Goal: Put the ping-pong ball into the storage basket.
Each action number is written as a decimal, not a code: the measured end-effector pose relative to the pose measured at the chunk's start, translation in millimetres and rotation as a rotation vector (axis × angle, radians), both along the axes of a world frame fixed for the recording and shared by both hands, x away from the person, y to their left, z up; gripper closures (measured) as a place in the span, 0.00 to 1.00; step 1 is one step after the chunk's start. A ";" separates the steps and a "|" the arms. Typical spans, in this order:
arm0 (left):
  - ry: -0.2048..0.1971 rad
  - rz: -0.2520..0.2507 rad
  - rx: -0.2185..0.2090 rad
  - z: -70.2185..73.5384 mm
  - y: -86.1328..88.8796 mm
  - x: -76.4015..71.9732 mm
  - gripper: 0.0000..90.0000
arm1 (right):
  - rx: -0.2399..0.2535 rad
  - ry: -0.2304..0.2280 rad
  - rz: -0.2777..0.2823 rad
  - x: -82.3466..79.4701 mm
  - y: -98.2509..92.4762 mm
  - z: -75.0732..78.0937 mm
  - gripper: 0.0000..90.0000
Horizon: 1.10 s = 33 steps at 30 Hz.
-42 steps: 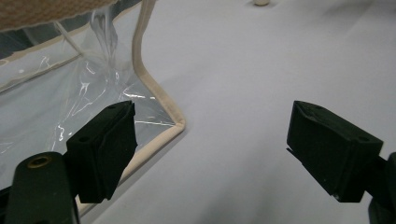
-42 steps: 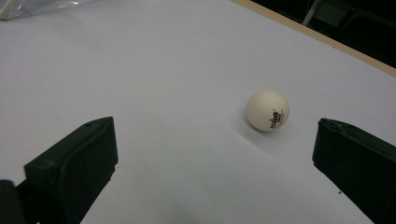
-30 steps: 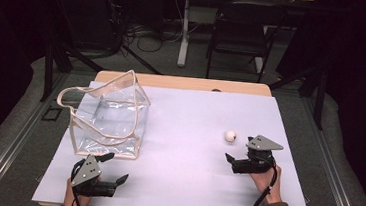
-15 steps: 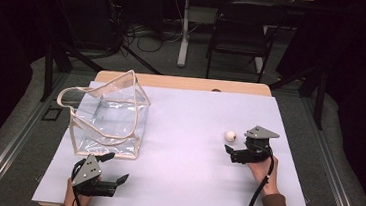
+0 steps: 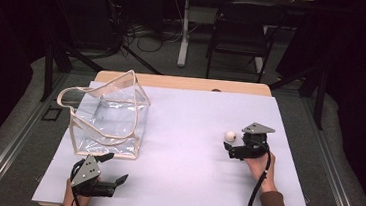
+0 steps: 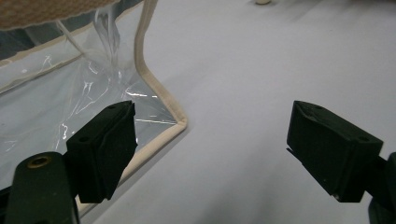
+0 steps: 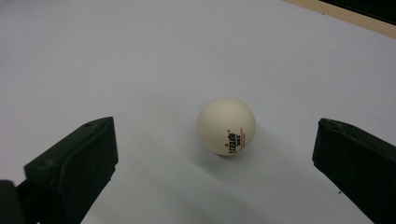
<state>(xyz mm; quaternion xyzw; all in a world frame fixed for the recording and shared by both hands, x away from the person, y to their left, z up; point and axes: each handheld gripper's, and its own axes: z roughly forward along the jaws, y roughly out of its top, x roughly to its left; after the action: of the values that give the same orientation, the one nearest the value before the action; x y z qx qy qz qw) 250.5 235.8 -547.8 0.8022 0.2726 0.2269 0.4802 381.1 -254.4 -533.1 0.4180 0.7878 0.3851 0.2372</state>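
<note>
The right tongs (image 5: 228, 149) rest at the right side of the counter (image 5: 193, 134), held by the person's right hand (image 5: 258, 162). Their jaws stand wide apart and grip nothing. The white ball (image 5: 230, 136) lies on the counter's pale surface just beyond the jaw tips, toward the far side, near them but not touching. In the right gripper view, the ball (image 7: 226, 126) sits ahead of the two black jaws, roughly centred on the gap, clear of both, with small red and dark print on its near face.

The left tongs (image 5: 114, 170) rest at the near left edge of the counter, jaws also spread wide and holding nothing. The clear plastic bag (image 5: 107, 119) with beige trim stands upright at the left of the counter, just beyond the left tongs. In the left gripper view, the bag's lower corner (image 6: 154, 116) lies close beside one jaw; whether they touch cannot be determined. Ball and bag are well apart. A dark chair (image 5: 242, 33) stands on the floor beyond the counter's far edge.
</note>
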 end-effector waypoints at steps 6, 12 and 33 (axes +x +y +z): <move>-0.002 0.002 0.005 0.0 -0.5 -0.1 0.18 | 0.008 0.018 -0.008 6.3 0.3 -2.8 0.00; -0.002 0.001 0.004 0.0 -0.2 -0.1 0.18 | -0.021 0.031 -0.020 14.3 6.5 -8.5 0.00; -0.004 0.004 0.005 -0.3 1.7 -0.3 0.18 | -0.016 0.115 -0.064 29.8 14.2 -20.8 0.40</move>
<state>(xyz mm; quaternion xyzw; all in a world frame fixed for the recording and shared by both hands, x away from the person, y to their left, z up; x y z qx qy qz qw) 250.2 237.5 -548.1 0.8023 0.2730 0.2300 0.4784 410.9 -240.2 -553.9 0.4625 0.7895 0.3464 0.2069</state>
